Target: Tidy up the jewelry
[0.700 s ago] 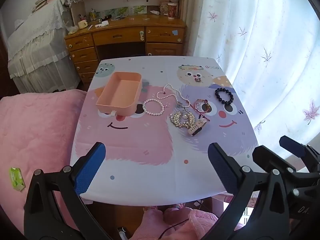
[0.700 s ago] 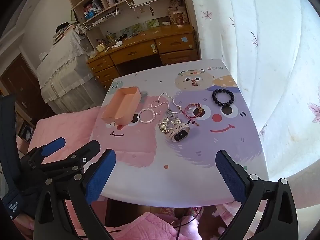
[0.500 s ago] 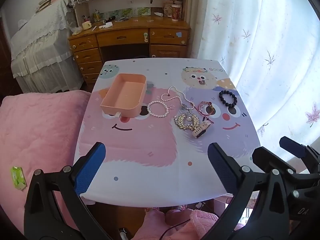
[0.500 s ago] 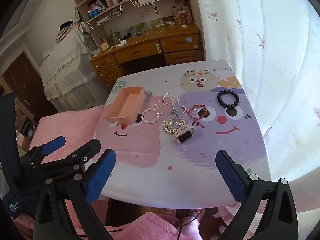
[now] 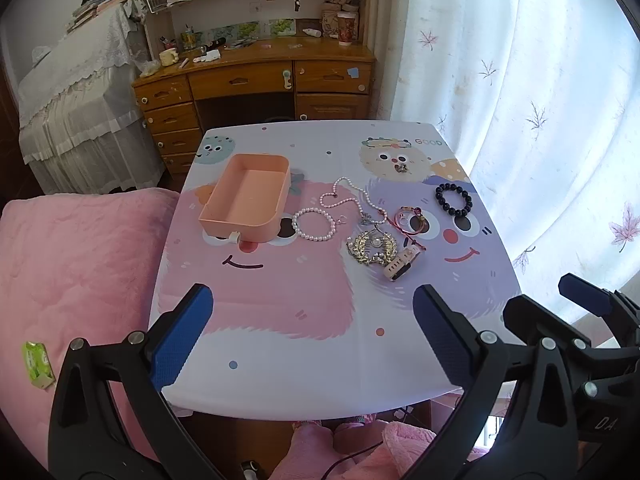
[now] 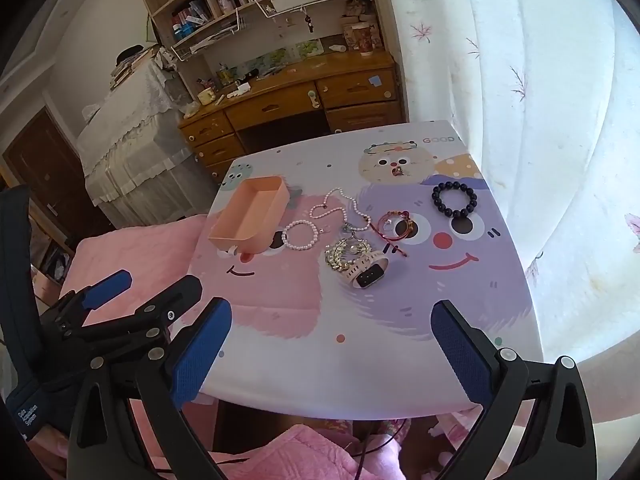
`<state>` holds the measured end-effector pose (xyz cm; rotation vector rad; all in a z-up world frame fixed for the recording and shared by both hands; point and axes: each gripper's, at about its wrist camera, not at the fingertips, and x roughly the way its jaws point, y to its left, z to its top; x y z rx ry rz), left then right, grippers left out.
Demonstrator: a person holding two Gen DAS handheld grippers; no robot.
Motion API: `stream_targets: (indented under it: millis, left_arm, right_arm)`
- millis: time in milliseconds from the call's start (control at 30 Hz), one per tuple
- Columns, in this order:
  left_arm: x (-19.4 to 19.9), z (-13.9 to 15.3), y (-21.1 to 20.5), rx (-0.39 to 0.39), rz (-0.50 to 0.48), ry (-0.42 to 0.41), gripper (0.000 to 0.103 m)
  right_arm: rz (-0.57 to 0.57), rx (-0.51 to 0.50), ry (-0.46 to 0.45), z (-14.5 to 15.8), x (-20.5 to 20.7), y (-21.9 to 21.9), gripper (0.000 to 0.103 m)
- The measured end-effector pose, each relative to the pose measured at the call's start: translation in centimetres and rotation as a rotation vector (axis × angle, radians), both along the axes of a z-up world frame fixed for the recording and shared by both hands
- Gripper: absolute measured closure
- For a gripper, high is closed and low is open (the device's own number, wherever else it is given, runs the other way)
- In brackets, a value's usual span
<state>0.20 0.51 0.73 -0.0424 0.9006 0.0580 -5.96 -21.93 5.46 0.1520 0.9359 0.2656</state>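
Observation:
An empty pink tray (image 5: 248, 199) (image 6: 252, 213) sits on the left of a cartoon-print table (image 5: 280, 320) (image 6: 400, 340). To its right lie a pearl bracelet (image 5: 314, 224) (image 6: 300, 234), a pearl necklace (image 5: 352, 196) (image 6: 340, 210), a gold brooch (image 5: 371, 247) (image 6: 345, 255), a watch (image 5: 401, 266) (image 6: 369, 270), red and gold rings (image 5: 410, 218) (image 6: 396, 224) and a dark bead bracelet (image 5: 453, 199) (image 6: 454, 199). My left gripper (image 5: 312, 334) and right gripper (image 6: 332, 346) are both open and empty over the table's near edge.
A small ring (image 5: 401, 167) lies far back on the table. A pink blanket (image 5: 80, 260) covers the bed on the left. A wooden desk (image 5: 256, 80) stands behind and white curtains (image 5: 520, 100) hang on the right. The right gripper shows in the left wrist view (image 5: 592, 304).
Both cameras have tilted up and drawn slightly nearer; the table and jewelry sit lower in view. Nothing on the table has moved. Both grippers stay open.

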Motion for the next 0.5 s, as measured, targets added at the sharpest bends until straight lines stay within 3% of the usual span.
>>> stream_targets:
  millis: [500]
  left_arm:
    - [0.92,0.02,0.58,-0.026,0.005,0.004,0.005]
  right_arm:
    - [0.011,-0.01,-0.003,0.43,-0.16,1.01,0.001]
